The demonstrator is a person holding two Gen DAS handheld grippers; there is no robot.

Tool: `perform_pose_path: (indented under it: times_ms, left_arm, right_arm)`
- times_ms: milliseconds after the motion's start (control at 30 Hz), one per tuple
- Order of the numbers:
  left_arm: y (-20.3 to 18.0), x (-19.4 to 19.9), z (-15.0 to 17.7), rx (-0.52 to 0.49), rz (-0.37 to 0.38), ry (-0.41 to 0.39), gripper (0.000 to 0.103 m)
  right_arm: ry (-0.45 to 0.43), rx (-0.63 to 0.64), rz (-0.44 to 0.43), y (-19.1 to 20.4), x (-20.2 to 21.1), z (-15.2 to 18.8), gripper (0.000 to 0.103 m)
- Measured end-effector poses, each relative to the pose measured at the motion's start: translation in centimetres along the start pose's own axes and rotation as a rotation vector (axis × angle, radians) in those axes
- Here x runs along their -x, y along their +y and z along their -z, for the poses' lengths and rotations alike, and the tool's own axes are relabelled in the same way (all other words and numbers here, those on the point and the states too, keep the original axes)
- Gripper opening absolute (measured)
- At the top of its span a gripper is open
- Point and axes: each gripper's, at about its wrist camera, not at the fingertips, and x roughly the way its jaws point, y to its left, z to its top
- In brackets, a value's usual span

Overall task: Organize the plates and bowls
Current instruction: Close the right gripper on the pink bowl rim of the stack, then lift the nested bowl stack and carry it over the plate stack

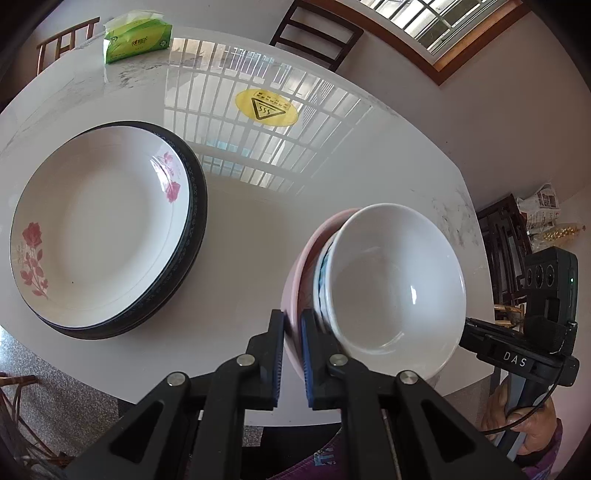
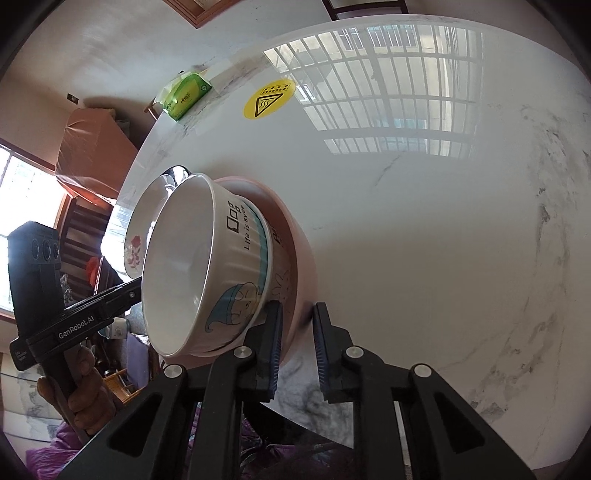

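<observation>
A stack of bowls, a white one (image 1: 399,280) nested in a pink bowl (image 1: 295,291), sits on the white table. My left gripper (image 1: 292,332) is shut on the pink bowl's near rim. In the right wrist view my right gripper (image 2: 298,325) is shut on the pink bowl's rim (image 2: 295,258) on the other side; the white cartoon bowl (image 2: 207,266) sits inside. A stack of plates, a rose-pattern plate (image 1: 99,229) on top of black-rimmed ones (image 1: 192,236), lies to the left and also shows in the right wrist view (image 2: 140,236).
A green tissue pack (image 1: 136,38) lies at the table's far edge. A yellow heat-warning sticker (image 1: 266,108) marks the table's middle. Chairs (image 1: 317,33) stand around the table. The table's near edge (image 1: 184,410) runs just under the grippers.
</observation>
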Motion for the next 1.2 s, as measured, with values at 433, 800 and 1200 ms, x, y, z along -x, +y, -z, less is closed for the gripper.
perform_pose_path:
  times_ms: [433, 800, 1200]
  left_arm:
    - [-0.6, 0.4, -0.1, -0.014, -0.022, -0.038, 0.008]
    - [-0.7, 1.9, 0.0, -0.009, -0.035, -0.081, 0.008]
    - [0.1, 5.4, 0.5, 0.03, -0.068, -0.151, 0.007]
  right_arm:
    - [0.004, -0.012, -0.026, -0.1, -0.2, -0.1, 0.018]
    - [-0.018, -0.023, -0.076, 0.5, 0.2, -0.8, 0.018]
    - [-0.025, 0.009, -0.123, 3.5, -0.2, -2.7, 0.018]
